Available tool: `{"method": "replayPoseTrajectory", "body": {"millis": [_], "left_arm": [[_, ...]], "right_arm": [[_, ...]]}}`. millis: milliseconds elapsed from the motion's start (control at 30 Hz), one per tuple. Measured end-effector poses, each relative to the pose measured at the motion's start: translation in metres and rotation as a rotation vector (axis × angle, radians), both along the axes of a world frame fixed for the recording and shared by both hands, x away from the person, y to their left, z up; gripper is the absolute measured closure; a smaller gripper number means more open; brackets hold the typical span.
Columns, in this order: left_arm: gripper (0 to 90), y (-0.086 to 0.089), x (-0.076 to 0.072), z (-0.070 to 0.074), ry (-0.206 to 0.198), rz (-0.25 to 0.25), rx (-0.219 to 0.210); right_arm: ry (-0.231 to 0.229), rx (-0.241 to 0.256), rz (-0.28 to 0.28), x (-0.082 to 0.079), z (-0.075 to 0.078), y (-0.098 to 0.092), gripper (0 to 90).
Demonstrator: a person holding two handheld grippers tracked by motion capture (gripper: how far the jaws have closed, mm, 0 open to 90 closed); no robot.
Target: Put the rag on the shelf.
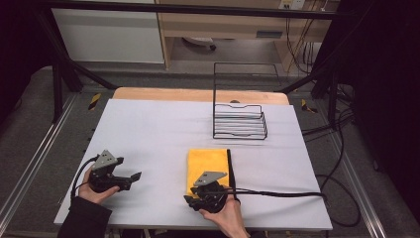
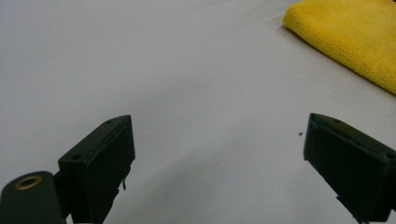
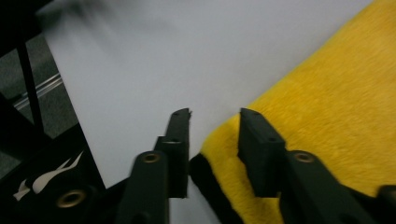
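White-covered table (image 1: 148, 134), dark lab floor around it.
Item: folded yellow cloth (image 1: 207, 168), flat at the near centre, a black rod (image 1: 230, 166) along its right edge.
Item: wire rack (image 1: 239, 121), farther back, well apart from the cloth.
Your right gripper (image 3: 214, 122): jaws narrowly parted, straddling the cloth's near corner, not yet pinched.
Your left gripper (image 2: 217, 140): jaws wide, holding nothing, off to the cloth's left.
Step, as judged: taking the corner. Next: close the right jaws squarely on it.
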State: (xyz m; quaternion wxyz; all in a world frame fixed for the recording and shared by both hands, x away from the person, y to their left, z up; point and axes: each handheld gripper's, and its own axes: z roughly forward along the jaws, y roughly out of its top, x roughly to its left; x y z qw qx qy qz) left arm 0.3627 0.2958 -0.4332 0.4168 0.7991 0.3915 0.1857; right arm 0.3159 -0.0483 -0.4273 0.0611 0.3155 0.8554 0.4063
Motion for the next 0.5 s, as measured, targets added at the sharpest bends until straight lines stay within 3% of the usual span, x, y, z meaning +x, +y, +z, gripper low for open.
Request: {"method": "replayPoseTrajectory", "body": {"millis": [100,267,400,500], "left_arm": [[8.9,0.0,0.0,0.0,0.0,-0.001,0.0],[8.9,-0.001,0.0,0.0,0.001,0.0,0.0],[8.8,-0.002,0.0,-0.001,0.003,-0.004,0.01],[8.8,-0.003,0.0,-0.001,0.003,-0.006,0.01]], "right_arm": [[-0.039,0.015,-0.048,0.005,0.008,-0.017,51.8],[-0.073,-0.011,-0.175,0.017,0.01,-0.063,43.2],[-0.025,-0.049,-0.251,0.02,-0.006,-0.095,40.5],[0.009,-0.078,-0.269,0.02,-0.016,-0.103,40.1]]}}
